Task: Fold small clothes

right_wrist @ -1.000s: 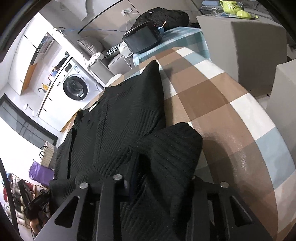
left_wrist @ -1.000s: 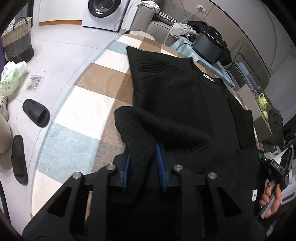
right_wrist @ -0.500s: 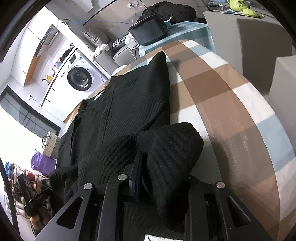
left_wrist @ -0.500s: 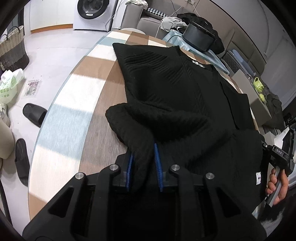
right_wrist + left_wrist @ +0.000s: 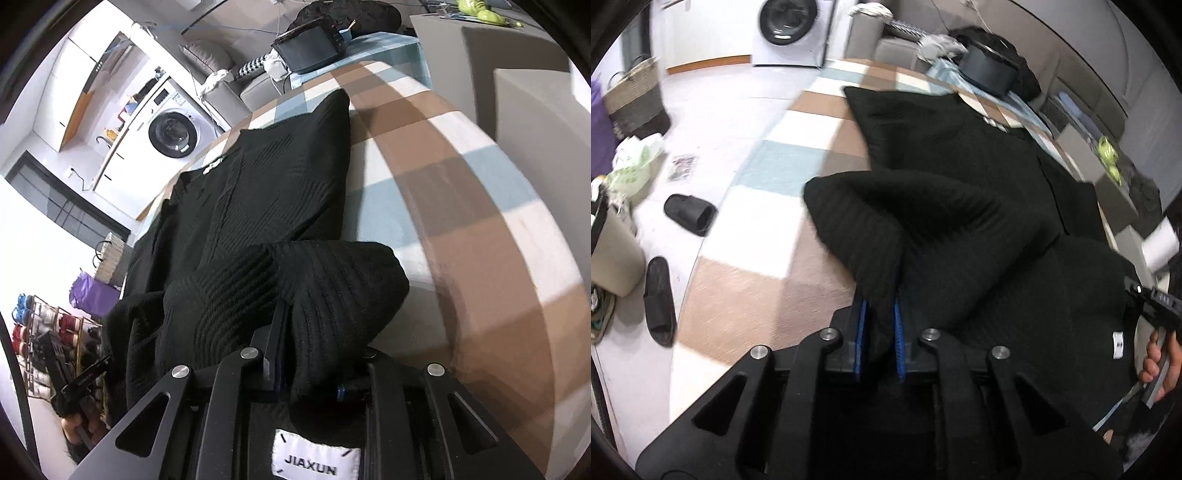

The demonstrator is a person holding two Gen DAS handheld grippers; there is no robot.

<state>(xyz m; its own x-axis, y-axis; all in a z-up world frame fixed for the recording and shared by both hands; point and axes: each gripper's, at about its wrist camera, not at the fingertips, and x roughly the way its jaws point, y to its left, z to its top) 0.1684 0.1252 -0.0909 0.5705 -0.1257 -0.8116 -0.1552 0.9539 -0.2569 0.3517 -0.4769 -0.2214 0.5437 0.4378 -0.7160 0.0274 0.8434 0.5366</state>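
A black knit sweater (image 5: 960, 166) lies flat on the round table with a checked cloth (image 5: 768, 236), collar at the far end. My left gripper (image 5: 881, 314) pinches the lifted near hem between its blue pads, and its jaws are closing further on the fabric. In the right wrist view, the same sweater (image 5: 280, 177) bulges up over my right gripper (image 5: 314, 354). Its jaws are also closing, with a thick fold of the hem between them. A white label (image 5: 316, 459) hangs below. Each view shows the other gripper at its edge, held by a hand (image 5: 1160, 365).
Bare checked cloth (image 5: 461, 206) lies right of the sweater. A black case (image 5: 310, 48) stands on a side table at the far end, beside grey boxes (image 5: 517, 62). On the floor are slippers (image 5: 689, 214), a basket (image 5: 635, 99), a washing machine (image 5: 792, 29) and a shoe rack (image 5: 48, 332).
Both grippers carried the held hem forward toward the collar, so the folded bulge now lies farther over the sweater's body. The left pads stand closer together on the fabric.
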